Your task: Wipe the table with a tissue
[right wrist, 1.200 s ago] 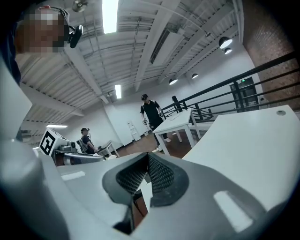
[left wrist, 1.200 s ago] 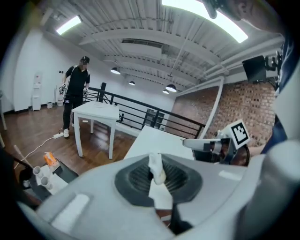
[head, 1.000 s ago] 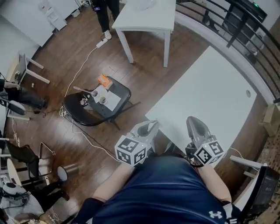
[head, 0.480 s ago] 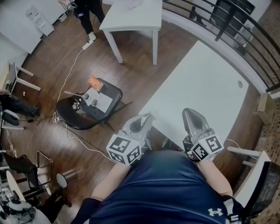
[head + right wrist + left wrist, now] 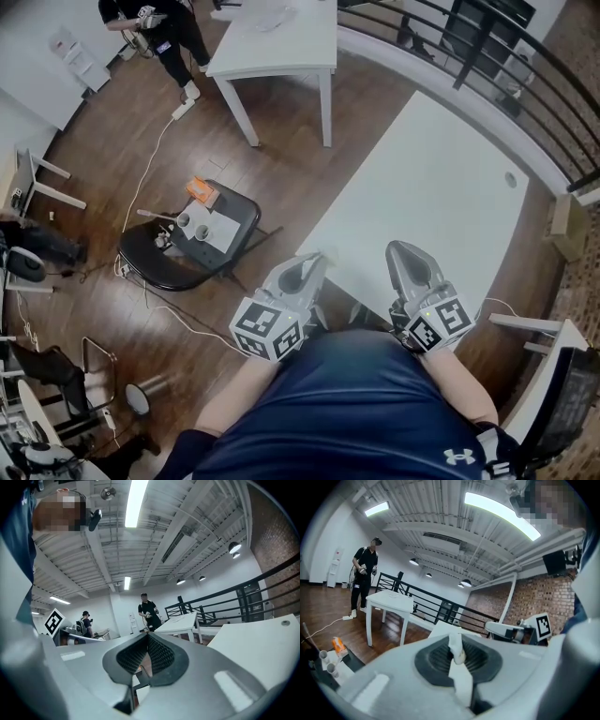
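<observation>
A long white table (image 5: 441,187) runs from my body toward the far right. Both grippers are held close to my torso at its near end. My left gripper (image 5: 312,260) is shut on a white tissue (image 5: 456,652), a thin strip pinched between its black pads and hanging down. That gripper (image 5: 458,654) points over the table corner (image 5: 440,629). My right gripper (image 5: 400,251) hovers above the near end of the table. In its own view the right gripper (image 5: 146,638) has its ribbed pads touching with nothing between them, and the table (image 5: 255,644) lies to the right.
A black chair (image 5: 165,258) with cups, paper and an orange item stands on the wood floor at left. A smaller white table (image 5: 281,42) is at the back, with a person (image 5: 159,28) beside it. A black railing (image 5: 469,47) runs behind the long table. A white cable (image 5: 159,141) crosses the floor.
Both grippers stay in place by my torso, the left still holding the tissue. The head view has shifted a little, bringing the person at the far table more into sight.
</observation>
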Tool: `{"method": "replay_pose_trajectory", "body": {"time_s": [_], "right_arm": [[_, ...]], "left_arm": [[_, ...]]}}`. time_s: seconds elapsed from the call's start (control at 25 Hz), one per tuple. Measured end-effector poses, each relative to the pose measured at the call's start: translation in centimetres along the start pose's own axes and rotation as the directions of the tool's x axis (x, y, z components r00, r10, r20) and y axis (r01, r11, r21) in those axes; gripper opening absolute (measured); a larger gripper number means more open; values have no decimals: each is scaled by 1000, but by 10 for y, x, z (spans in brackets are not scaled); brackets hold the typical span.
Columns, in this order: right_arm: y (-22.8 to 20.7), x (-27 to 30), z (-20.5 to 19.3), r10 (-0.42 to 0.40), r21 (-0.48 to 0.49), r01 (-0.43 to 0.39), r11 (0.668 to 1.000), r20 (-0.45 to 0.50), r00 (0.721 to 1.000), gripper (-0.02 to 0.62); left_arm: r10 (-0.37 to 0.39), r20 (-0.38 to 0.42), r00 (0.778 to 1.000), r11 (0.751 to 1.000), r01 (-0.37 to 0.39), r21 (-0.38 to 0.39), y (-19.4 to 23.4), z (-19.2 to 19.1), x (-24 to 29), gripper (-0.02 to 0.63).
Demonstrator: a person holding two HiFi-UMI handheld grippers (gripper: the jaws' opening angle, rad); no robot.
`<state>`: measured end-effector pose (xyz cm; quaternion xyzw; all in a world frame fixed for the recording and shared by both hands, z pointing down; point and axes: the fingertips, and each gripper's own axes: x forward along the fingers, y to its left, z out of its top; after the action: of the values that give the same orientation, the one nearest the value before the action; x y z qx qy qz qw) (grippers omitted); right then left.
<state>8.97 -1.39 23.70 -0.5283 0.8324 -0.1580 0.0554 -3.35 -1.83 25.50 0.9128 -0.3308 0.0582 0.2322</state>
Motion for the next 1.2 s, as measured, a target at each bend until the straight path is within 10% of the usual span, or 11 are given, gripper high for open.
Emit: {"method": "replay_pose_trajectory", "body": {"time_s": [1.2], "right_arm": [[-3, -9, -5, 9, 9, -9, 1000, -14, 1000, 11]], "left_arm": [[22, -7, 1000, 1000, -22, -13, -6, -7, 1, 18]]}}
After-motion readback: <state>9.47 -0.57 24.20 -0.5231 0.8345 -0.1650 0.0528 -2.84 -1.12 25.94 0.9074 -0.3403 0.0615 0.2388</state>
